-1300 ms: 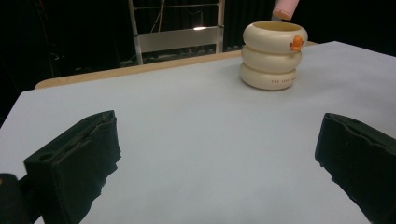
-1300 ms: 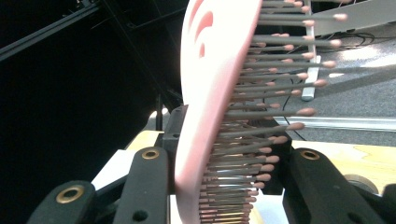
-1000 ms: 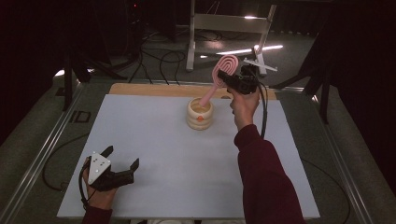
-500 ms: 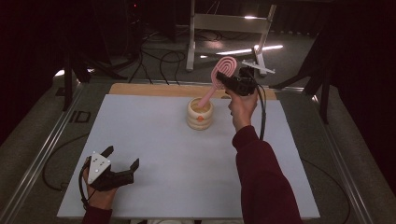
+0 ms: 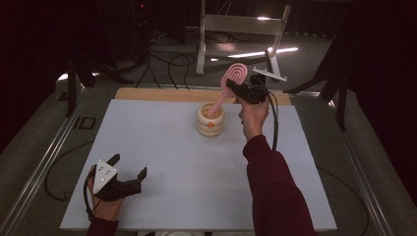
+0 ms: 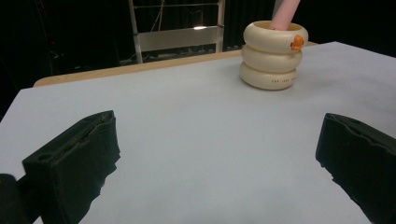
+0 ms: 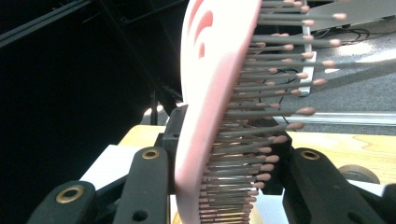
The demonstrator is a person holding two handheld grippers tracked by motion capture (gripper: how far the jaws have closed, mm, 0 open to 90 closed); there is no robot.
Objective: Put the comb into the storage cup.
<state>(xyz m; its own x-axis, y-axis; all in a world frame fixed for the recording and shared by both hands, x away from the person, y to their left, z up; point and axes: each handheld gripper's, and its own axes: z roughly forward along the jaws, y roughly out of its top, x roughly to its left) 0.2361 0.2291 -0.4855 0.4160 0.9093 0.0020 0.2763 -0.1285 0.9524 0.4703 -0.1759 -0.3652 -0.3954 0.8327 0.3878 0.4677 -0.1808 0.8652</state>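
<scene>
A pink hairbrush stands tilted with its handle down inside a cream ringed holder at the far middle of the white table. My right gripper is shut on the brush head; in the right gripper view its jaws press the pink back and the bristles of the hairbrush. My left gripper rests open near the table's front left corner, nothing between its jaws. The left gripper view shows the holder far ahead with the brush handle rising out of it.
A wooden board edge runs along the table's far side. Beyond it stand a metal frame and cables on the floor. Metal rails border the table on both sides.
</scene>
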